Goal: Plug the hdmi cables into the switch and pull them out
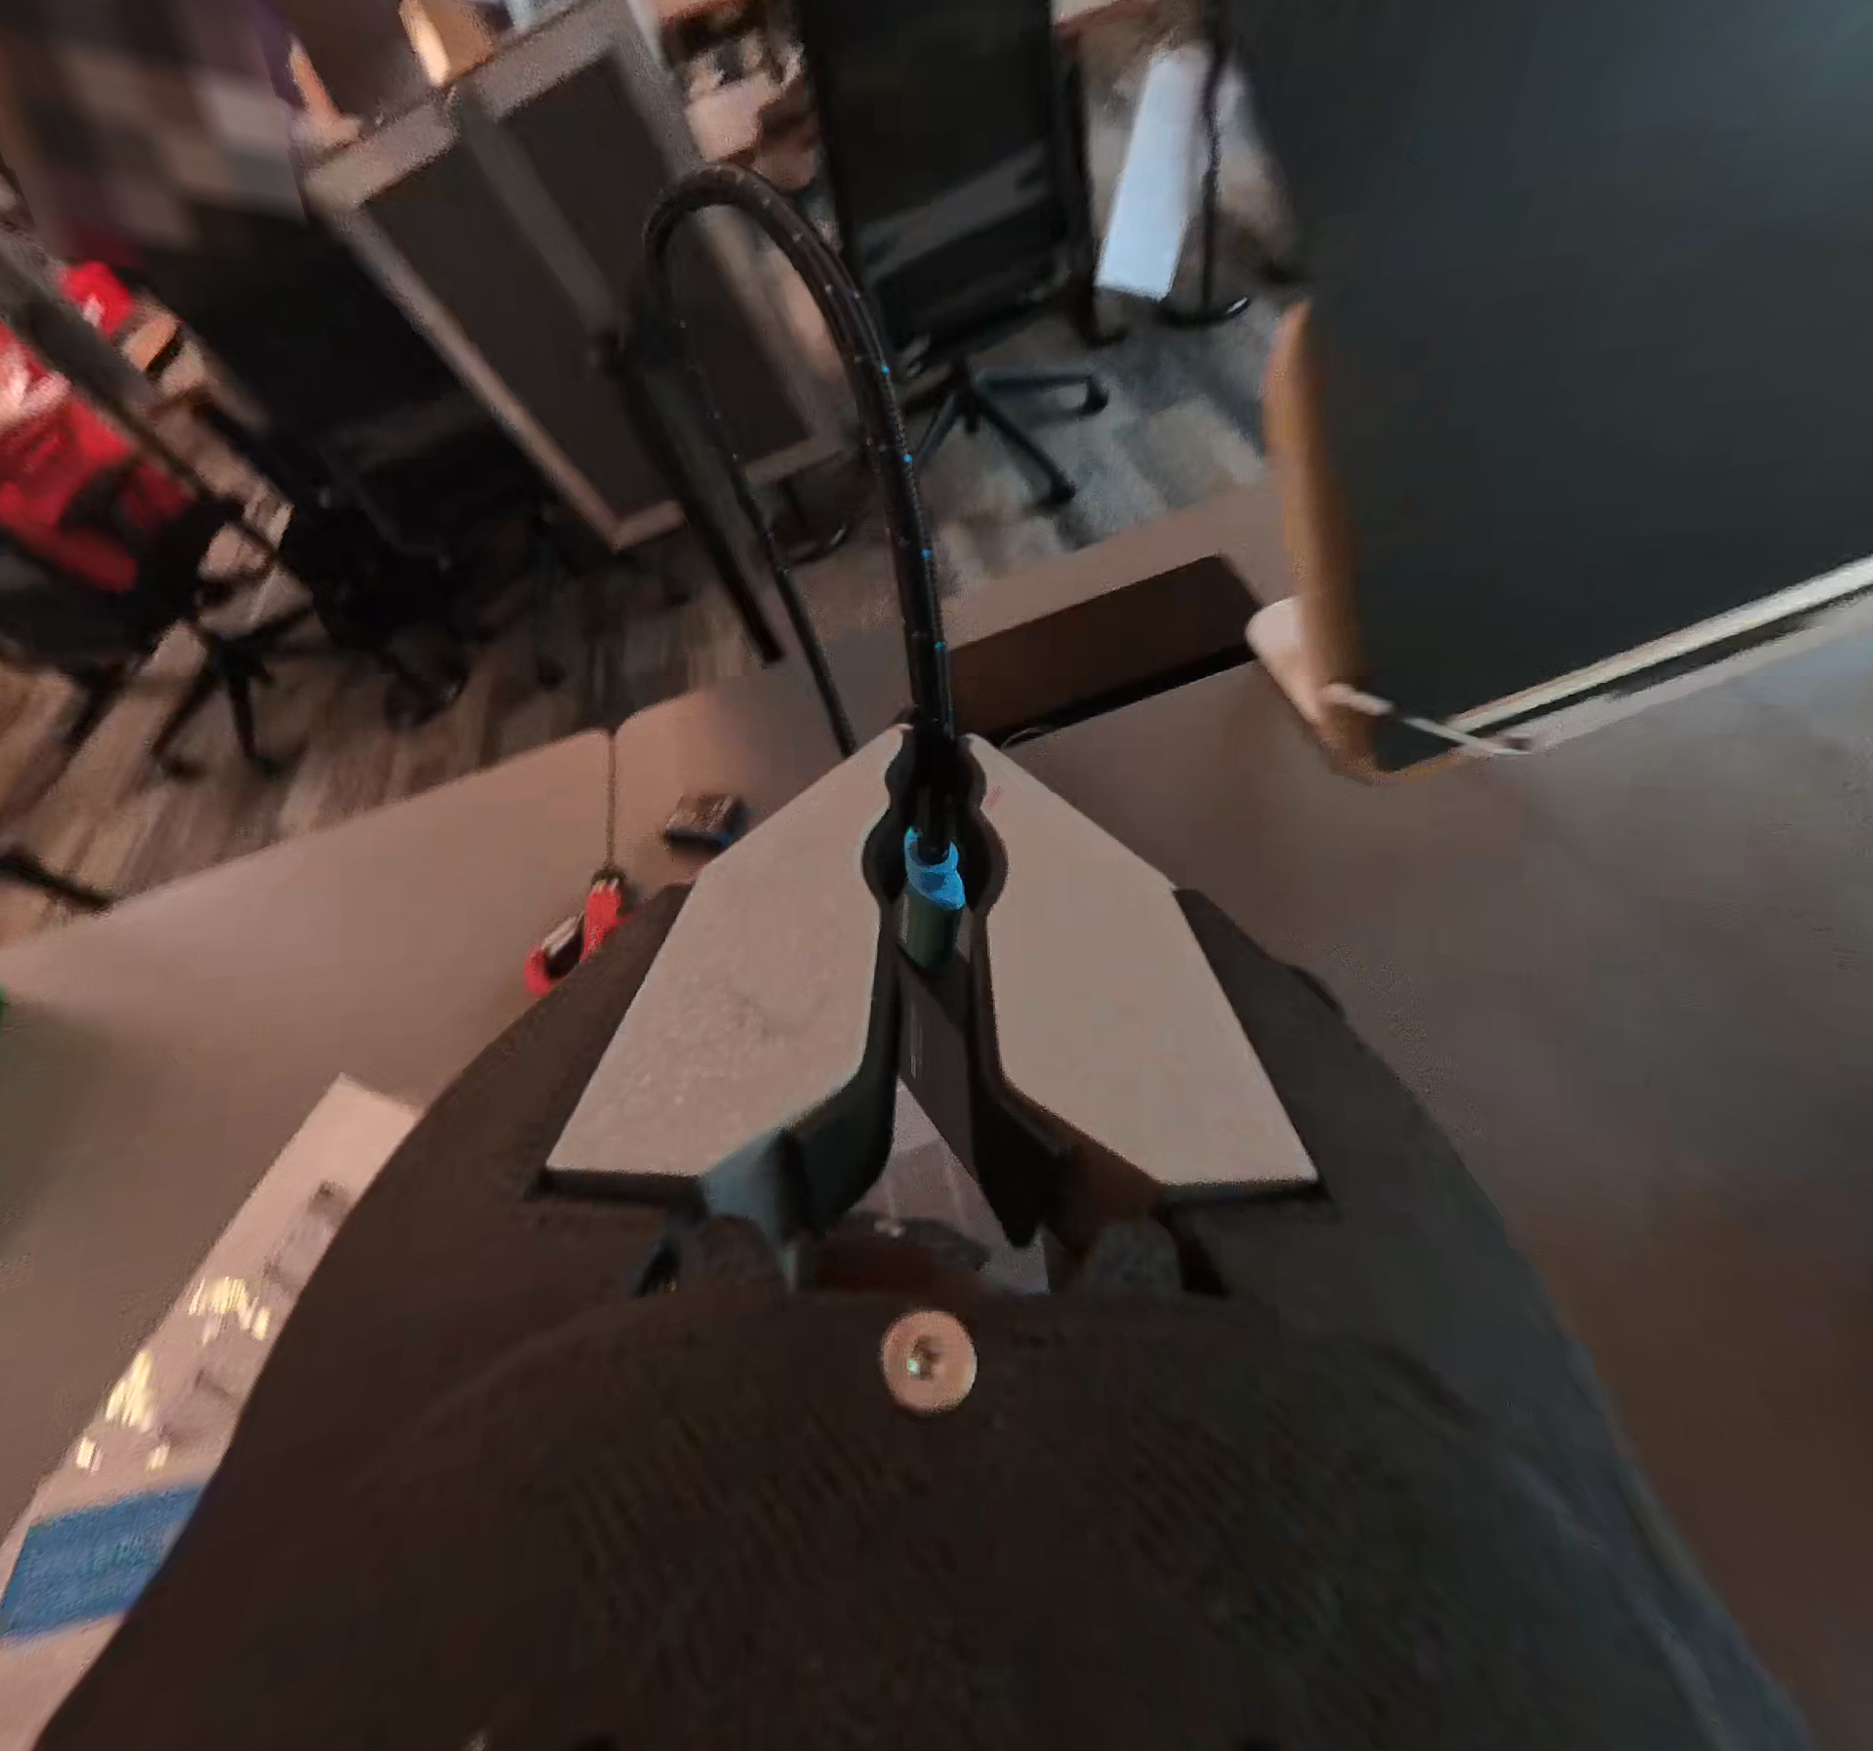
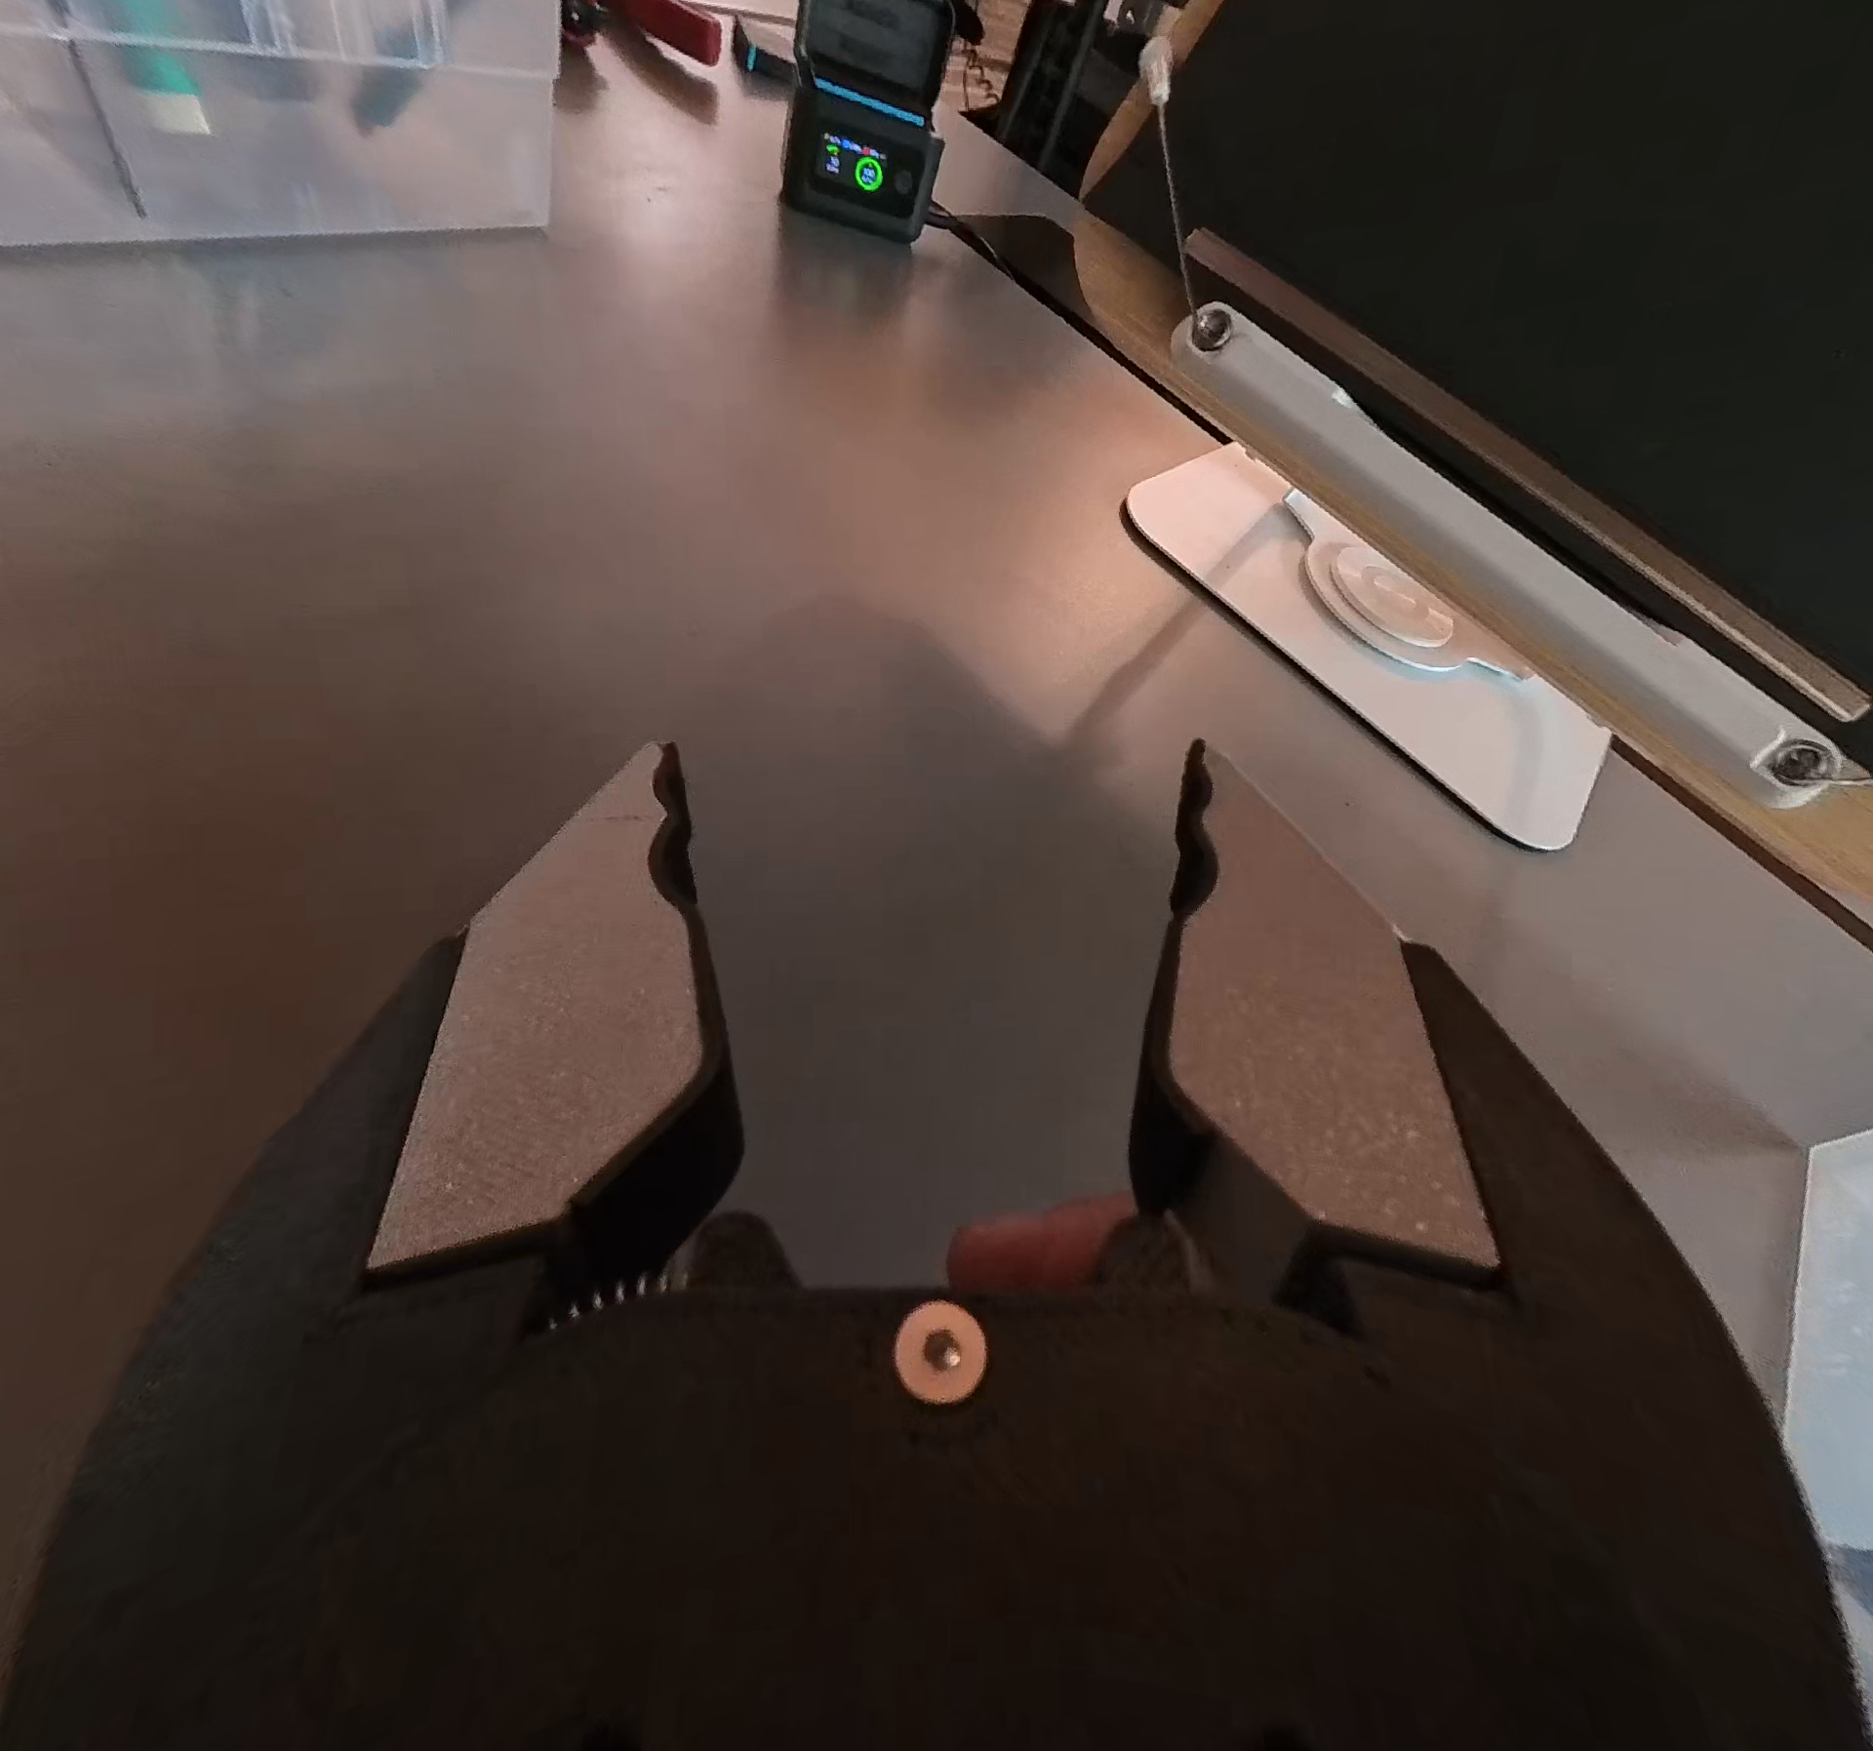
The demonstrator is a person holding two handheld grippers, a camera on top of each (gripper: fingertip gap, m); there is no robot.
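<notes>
In the left wrist view my left gripper (image 1: 934, 770) is shut on the plug end of a black braided HDMI cable (image 1: 892, 446). The plug's dark body with a blue collar (image 1: 932, 876) sits squeezed between the two pads, pointing back toward the camera. The cable runs out past the fingertips, arches up and drops to the left. The gripper is lifted above the grey table (image 1: 1419, 942). In the right wrist view my right gripper (image 2: 932, 790) is wide open and empty, low over the grey table (image 2: 608, 537). The switch is not in view.
A monitor (image 2: 1571, 182) on a white foot (image 2: 1419, 669) stands at the right. A small dark device with a lit screen (image 2: 867, 121), red pliers (image 2: 649, 0) and a clear plastic organiser (image 2: 274, 60) sit at the table's far side. A red plug (image 1: 583, 932) lies on the table. To reach the monitor (image 2: 1571, 182) in a straight line is about 20 cm for my right fingers, about 35 cm for my left.
</notes>
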